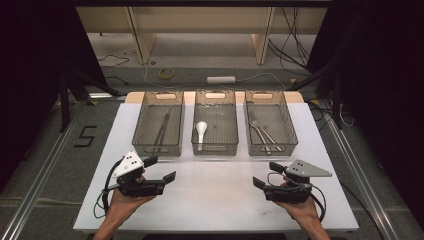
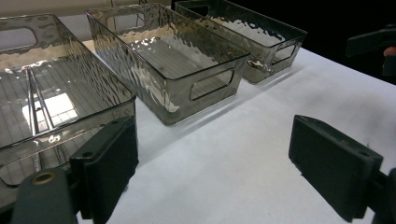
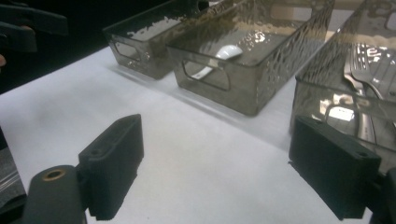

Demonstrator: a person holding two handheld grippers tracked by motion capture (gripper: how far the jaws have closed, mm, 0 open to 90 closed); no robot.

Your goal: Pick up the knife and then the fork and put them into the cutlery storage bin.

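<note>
High view shows three smoked bins in a row across the far tabletop (image 1: 210, 195): tongs (image 1: 162, 131) in the left bin (image 1: 159, 122), a white spoon (image 1: 201, 131) in the middle bin (image 1: 215, 122), forks (image 1: 261, 132) in the right bin (image 1: 270, 122). Both grippers sit near, jaws wide and empty. Right gripper (image 1: 264, 175) lies nearest the forks (long axes running near to far); left gripper (image 1: 161, 169) faces the tongs.

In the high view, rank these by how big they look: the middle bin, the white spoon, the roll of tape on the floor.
Largest to smallest:
1. middle bin
2. white spoon
3. roll of tape

The tape lies farther from the camera than the spoon, so the order of the last two by true size is unsure.
</note>
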